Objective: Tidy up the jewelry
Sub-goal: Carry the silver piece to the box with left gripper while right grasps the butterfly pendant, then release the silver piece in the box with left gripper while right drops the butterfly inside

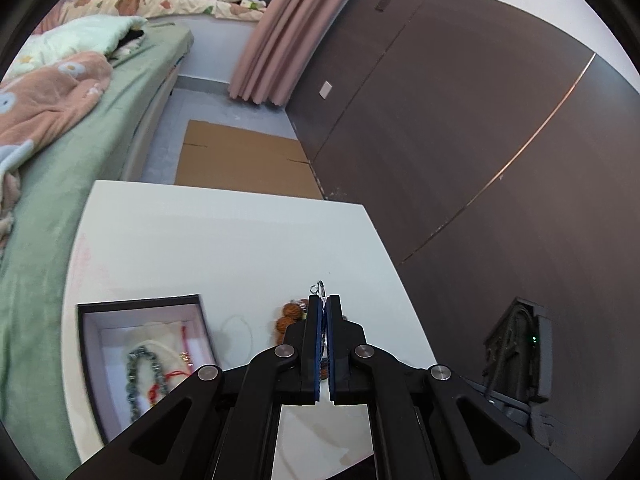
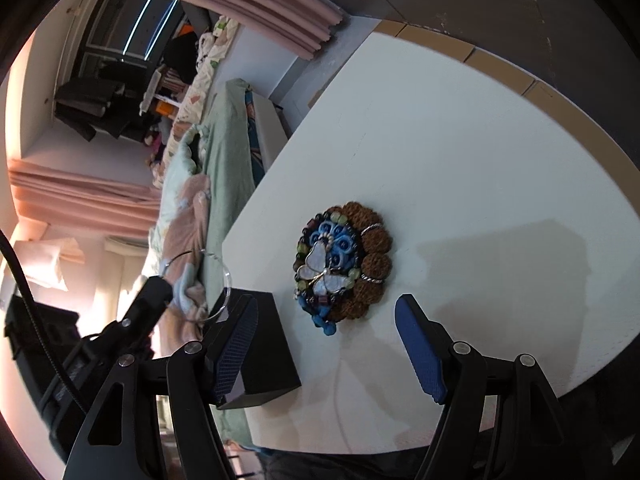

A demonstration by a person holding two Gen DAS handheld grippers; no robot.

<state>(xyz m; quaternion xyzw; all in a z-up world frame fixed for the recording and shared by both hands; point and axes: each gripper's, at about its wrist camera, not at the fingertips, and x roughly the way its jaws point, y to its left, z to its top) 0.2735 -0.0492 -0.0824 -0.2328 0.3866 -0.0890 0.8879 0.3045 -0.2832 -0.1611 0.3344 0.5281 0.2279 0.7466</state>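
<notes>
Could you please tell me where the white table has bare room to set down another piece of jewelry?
The far half of the white table, beyond the open box, lies bare up to its far edge. It is crowded nearer: the box, the pile of bracelets beside it, and a thin cord loop between them.

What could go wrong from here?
1. The left gripper pinches only a thin wire hoop; such a slim hold could slip before it reaches the box.
2. The dangling hoop hangs by the box's edge and could snag there.
3. The open right gripper sits close to the bead pile; a careless move could scatter it.
</notes>
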